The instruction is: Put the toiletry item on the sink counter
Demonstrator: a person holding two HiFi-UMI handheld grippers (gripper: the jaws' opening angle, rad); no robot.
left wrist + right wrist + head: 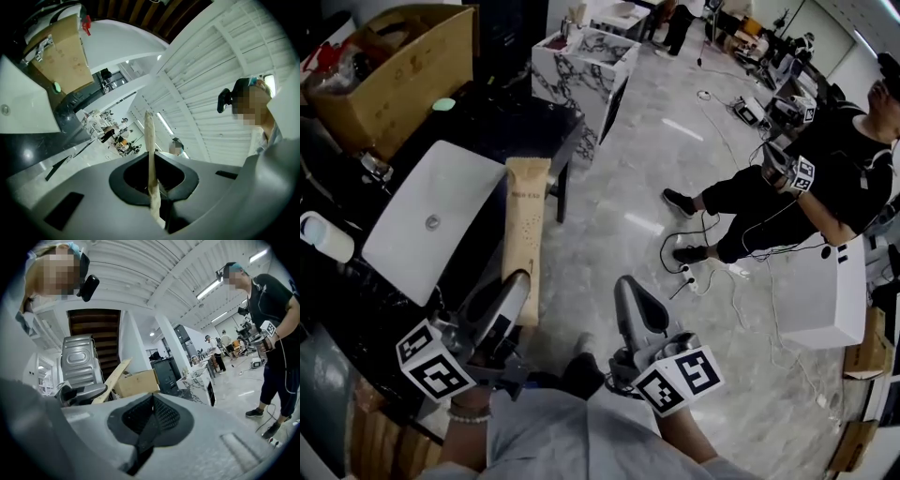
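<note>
From your head view, your left gripper (517,281) clamps a long tan flat pack (525,234) beside the white rectangular basin (431,220) on the black desk (502,122), with glossy grey floor (675,159) beyond. In the left gripper view the pack sits edge-on, perhaps paper. In the right gripper view your right gripper (151,414) is pinched together, empty.

near end of the tan packet (527,220) hidden inside my left claw (517,289) | its print too small to read | white bottle (325,236) runs off the left edge | bystander (825,187) cut by the right edge | cardboard box (403,70) contents too dim
</note>
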